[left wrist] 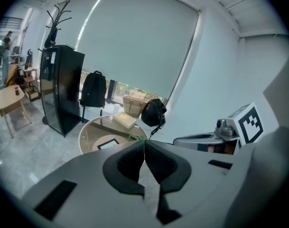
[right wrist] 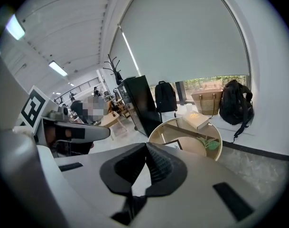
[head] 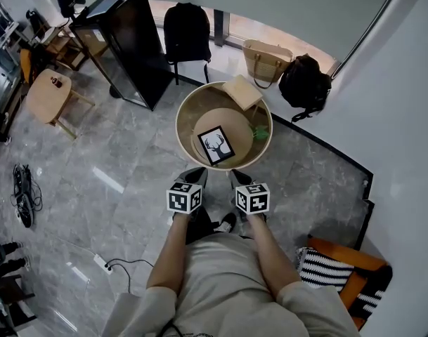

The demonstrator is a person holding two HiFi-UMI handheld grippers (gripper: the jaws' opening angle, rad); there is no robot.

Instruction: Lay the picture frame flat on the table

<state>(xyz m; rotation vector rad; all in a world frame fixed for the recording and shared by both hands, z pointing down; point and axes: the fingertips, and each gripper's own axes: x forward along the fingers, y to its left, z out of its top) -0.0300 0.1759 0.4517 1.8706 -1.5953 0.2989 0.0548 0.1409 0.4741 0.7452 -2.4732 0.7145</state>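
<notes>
Grey stone floor all round, carrying a round glass table close to the window wall. On it, a black picture frame with a deer print toward the near edge, flat or propped not clear, a book at the far edge and a small green plant at the right edge. Short of the table's near edge, side by side and apart from the frame: left gripper and right gripper, each with jaws pressed together on nothing.
</notes>
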